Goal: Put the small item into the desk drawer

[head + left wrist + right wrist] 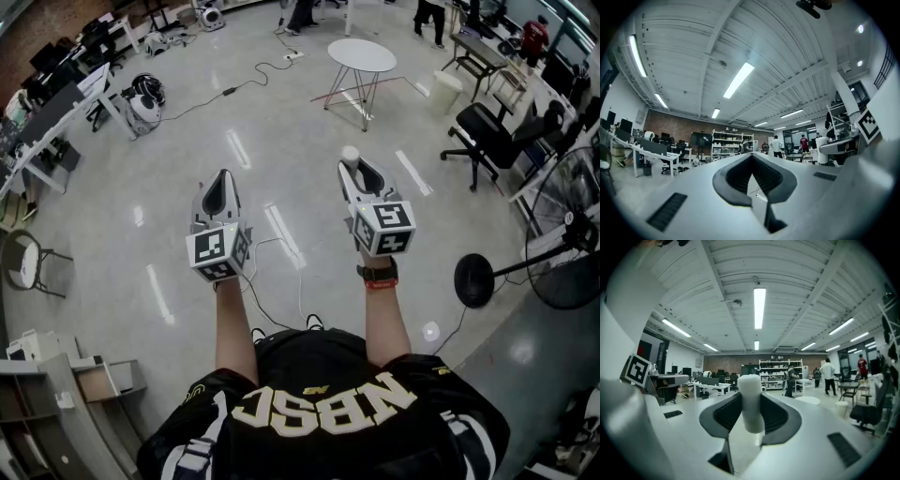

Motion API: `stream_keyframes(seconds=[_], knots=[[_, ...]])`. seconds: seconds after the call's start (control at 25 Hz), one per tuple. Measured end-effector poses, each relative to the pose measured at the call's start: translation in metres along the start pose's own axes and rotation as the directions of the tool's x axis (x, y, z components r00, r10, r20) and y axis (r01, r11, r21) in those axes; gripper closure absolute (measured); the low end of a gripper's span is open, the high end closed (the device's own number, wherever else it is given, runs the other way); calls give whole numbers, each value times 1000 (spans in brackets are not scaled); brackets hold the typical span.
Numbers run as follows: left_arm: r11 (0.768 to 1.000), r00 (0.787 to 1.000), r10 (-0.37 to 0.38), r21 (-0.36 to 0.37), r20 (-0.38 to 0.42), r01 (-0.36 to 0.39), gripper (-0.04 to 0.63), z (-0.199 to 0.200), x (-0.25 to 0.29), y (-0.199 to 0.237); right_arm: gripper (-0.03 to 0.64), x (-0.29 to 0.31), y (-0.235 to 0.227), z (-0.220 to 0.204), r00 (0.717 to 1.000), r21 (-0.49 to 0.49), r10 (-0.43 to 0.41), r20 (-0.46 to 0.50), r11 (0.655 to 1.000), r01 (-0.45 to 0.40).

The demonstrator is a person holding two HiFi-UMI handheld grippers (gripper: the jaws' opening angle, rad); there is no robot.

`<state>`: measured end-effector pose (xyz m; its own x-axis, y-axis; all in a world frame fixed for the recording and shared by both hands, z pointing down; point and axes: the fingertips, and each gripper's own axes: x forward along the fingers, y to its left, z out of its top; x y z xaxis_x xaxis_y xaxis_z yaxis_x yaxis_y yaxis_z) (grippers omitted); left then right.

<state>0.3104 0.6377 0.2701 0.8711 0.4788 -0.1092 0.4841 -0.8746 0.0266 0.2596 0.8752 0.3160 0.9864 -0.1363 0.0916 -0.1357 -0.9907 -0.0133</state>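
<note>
Over a glossy grey floor point(169, 159) in an open office, round white table point(362, 54) at upper centre; left gripper point(222, 176) pinched together, empty; right gripper point(352, 161) clamping a small white cylinder point(751, 399).

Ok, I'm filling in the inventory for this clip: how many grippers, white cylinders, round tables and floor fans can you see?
Grippers: 2 (left gripper, right gripper)
Cylinder: 1, held by the right gripper
Round table: 1
Fan: 1
Total: 5
</note>
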Motion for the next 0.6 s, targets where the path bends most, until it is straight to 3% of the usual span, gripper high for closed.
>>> stream_keyframes(seconds=[0.16,0.32,0.48,0.6], knots=[[999,999,43,-11,26,-42,583,-3,-12,23,485,24,24,-2,997,9,78,-5,997,-78],[981,981,193,-8,14,-193,583,-9,-51,68,485,58,76,-8,971,18,236,-25,972,-236],[937,937,349,29,-2,-349,583,-2,-101,133,488,93,173,-4,897,23,438,-58,899,-437],[882,882,471,41,-6,-470,583,5,-150,186,488,107,258,1,815,43,578,-35,816,-577]])
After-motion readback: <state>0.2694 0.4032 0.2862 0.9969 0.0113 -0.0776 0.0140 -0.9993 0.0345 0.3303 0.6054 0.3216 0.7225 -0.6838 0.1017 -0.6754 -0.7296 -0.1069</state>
